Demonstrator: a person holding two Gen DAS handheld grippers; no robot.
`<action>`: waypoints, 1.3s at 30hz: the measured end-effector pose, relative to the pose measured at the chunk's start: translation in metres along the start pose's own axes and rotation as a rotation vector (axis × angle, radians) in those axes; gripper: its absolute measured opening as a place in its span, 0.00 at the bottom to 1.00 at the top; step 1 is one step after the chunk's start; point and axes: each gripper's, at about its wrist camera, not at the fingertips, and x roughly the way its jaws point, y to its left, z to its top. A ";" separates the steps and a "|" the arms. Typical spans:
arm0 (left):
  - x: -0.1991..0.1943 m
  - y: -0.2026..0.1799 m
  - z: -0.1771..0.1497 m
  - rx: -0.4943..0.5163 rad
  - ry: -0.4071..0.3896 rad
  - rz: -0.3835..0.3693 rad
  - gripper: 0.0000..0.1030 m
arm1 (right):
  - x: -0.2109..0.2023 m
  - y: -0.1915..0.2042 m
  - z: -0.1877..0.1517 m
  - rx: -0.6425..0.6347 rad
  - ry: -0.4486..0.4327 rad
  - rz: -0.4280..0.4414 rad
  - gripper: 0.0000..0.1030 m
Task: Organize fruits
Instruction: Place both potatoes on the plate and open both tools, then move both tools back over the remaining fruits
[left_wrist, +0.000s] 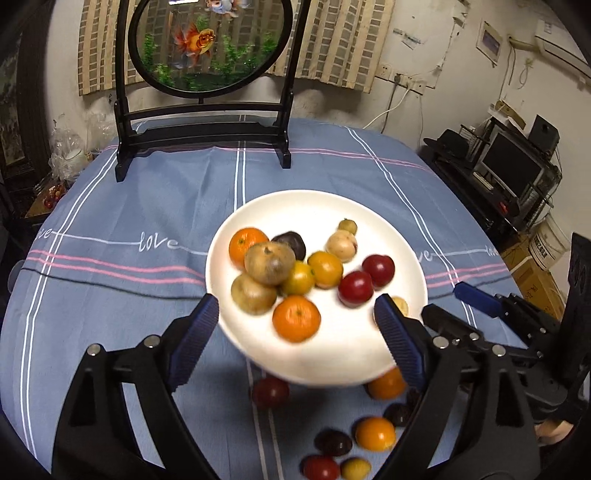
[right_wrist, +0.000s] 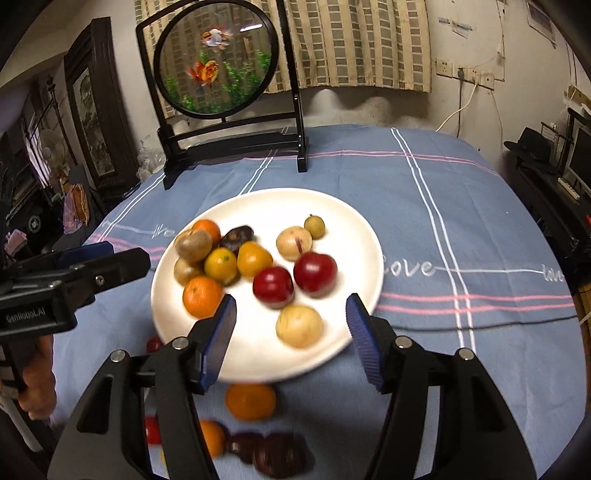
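A white plate (left_wrist: 295, 210) (right_wrist: 258, 206) on the blue tablecloth holds several fruits: oranges (left_wrist: 246, 244), brownish round ones (left_wrist: 269, 263), red plums (left_wrist: 355, 288) (right_wrist: 314, 274), a dark purple one and pale yellow ones. My left gripper (left_wrist: 295, 310) stands open over the plate's near edge, an orange (left_wrist: 296, 326) loose between its blue pads. My right gripper (right_wrist: 291, 306) is open too, over a pale yellow fruit (right_wrist: 299, 325) that neither pad touches. Each gripper shows in the other's view, the right gripper (left_wrist: 456, 302) and the left gripper (right_wrist: 110, 258).
Several loose fruits lie on the cloth in front of the plate, among them an orange (right_wrist: 251, 400), dark plums (right_wrist: 280, 454) and a red one (left_wrist: 269, 391). A black-framed round goldfish screen (left_wrist: 207, 44) stands at the table's back. Shelves with a monitor (left_wrist: 509, 162) are off right.
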 end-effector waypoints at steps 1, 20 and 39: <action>-0.004 -0.001 -0.005 0.005 -0.002 0.002 0.86 | -0.005 0.001 -0.004 -0.005 -0.004 -0.002 0.61; -0.026 0.003 -0.108 0.093 0.084 0.018 0.88 | -0.036 0.015 -0.097 -0.019 0.041 0.023 0.61; -0.009 0.001 -0.138 0.159 0.175 0.039 0.88 | -0.040 0.016 -0.115 0.007 0.089 0.077 0.61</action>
